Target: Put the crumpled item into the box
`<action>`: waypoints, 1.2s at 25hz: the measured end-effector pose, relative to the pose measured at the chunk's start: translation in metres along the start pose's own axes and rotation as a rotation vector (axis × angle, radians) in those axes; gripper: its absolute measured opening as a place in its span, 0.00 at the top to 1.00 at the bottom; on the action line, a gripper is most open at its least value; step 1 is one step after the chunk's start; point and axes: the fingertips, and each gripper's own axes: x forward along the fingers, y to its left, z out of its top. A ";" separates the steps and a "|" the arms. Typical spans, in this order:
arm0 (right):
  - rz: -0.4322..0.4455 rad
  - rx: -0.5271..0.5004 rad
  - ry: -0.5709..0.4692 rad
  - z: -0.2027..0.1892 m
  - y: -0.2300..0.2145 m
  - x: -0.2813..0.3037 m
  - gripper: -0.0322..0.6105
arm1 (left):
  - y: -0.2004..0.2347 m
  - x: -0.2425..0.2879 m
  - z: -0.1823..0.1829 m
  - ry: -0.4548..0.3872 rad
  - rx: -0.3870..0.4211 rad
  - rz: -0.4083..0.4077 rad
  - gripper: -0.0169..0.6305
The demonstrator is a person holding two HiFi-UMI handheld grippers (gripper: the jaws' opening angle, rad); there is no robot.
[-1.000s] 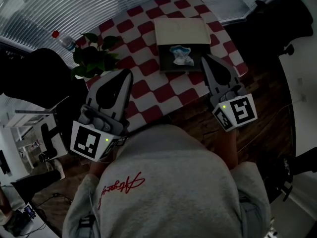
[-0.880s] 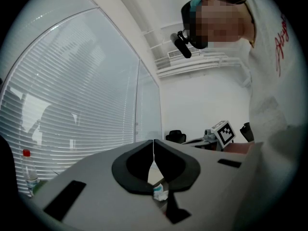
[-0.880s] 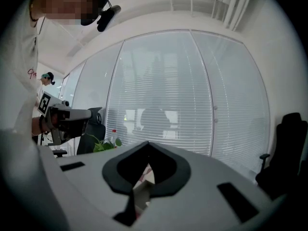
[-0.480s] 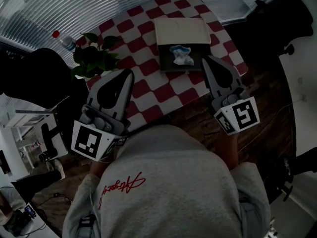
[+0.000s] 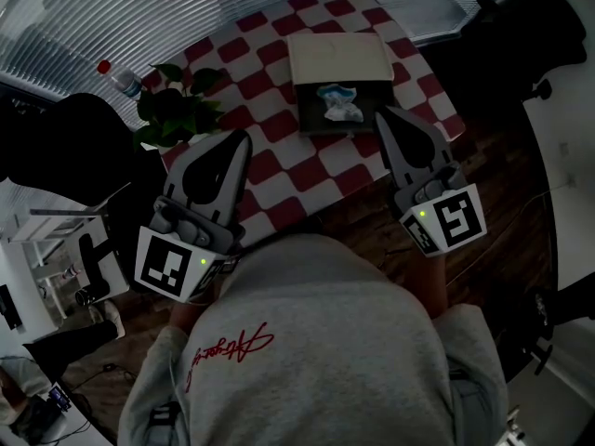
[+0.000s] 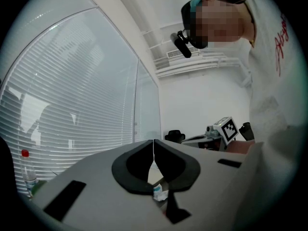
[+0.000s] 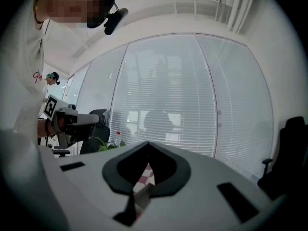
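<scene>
A crumpled white and blue item (image 5: 340, 103) lies inside the dark open box (image 5: 316, 124), whose pale lid (image 5: 339, 59) is folded back on the red and white checked table (image 5: 279, 161). My right gripper (image 5: 379, 111) hovers just in front of the box's near right corner, jaws shut and empty. My left gripper (image 5: 244, 136) hangs over the table's near left edge, also shut and empty. In the left gripper view the closed jaws (image 6: 153, 141) meet in a line, and the crumpled item (image 6: 159, 192) peeks through the gap below. In the right gripper view the jaws (image 7: 147, 143) are closed over the checked cloth.
A potted plant (image 5: 181, 105) and a clear bottle with a red cap (image 5: 119, 78) stand at the table's left corner. Window blinds run behind the table. Dark wooden floor lies to the right, with black chairs at the left and top right.
My right gripper has drawn back slightly toward the person. The left gripper and the item in the box have not moved.
</scene>
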 end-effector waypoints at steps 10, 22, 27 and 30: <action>-0.012 0.001 0.009 -0.001 -0.001 -0.001 0.94 | 0.001 0.002 0.000 0.005 -0.002 0.008 0.95; -0.009 0.012 0.018 -0.005 -0.001 0.000 0.94 | 0.000 0.004 0.002 -0.007 -0.001 0.002 0.95; 0.003 0.013 0.009 -0.003 0.002 0.001 0.94 | 0.000 0.005 0.000 0.008 -0.003 0.003 0.95; 0.002 0.003 0.015 -0.003 0.003 0.001 0.94 | -0.001 0.005 0.003 -0.005 0.002 -0.001 0.95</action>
